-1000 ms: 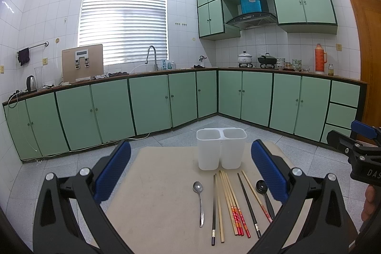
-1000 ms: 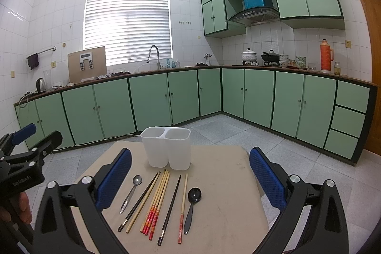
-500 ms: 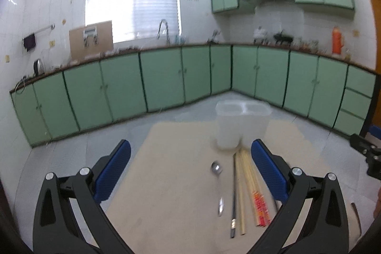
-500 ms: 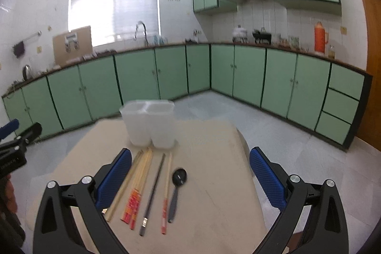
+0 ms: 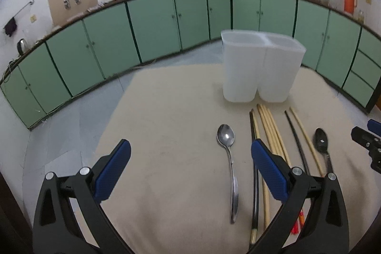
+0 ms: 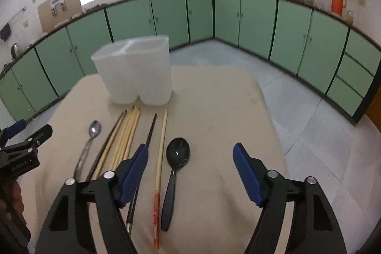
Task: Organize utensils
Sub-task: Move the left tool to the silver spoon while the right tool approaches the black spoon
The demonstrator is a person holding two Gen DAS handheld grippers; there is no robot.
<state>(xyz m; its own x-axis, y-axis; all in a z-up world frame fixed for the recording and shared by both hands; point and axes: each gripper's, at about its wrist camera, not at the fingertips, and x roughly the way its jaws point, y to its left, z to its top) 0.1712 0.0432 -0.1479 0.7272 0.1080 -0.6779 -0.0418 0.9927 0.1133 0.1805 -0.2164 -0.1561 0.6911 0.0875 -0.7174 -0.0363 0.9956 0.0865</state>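
A white two-compartment holder [image 5: 260,68] [image 6: 135,70] stands on the beige table [image 5: 171,125] [image 6: 214,111]. In front of it lie a metal spoon [image 5: 229,158] [image 6: 89,144], several wooden and black chopsticks [image 5: 271,135] [image 6: 126,135] and a black spoon [image 5: 321,142] [image 6: 175,170]. My left gripper [image 5: 190,158] hovers open above the table, the metal spoon between its blue fingers. My right gripper [image 6: 190,166] hangs over the black spoon, its jaws closing, with the pads apart from the spoon.
Green cabinets [image 5: 154,25] line the walls behind the table, with grey floor [image 6: 309,116] around it. The right gripper's tip [image 5: 366,142] shows at the left view's right edge; the left gripper's body [image 6: 21,151] and a hand show at the right view's left edge.
Both grippers have dropped and tilted down toward the table, so the utensils loom larger. The right gripper's fingers have drawn closer together.
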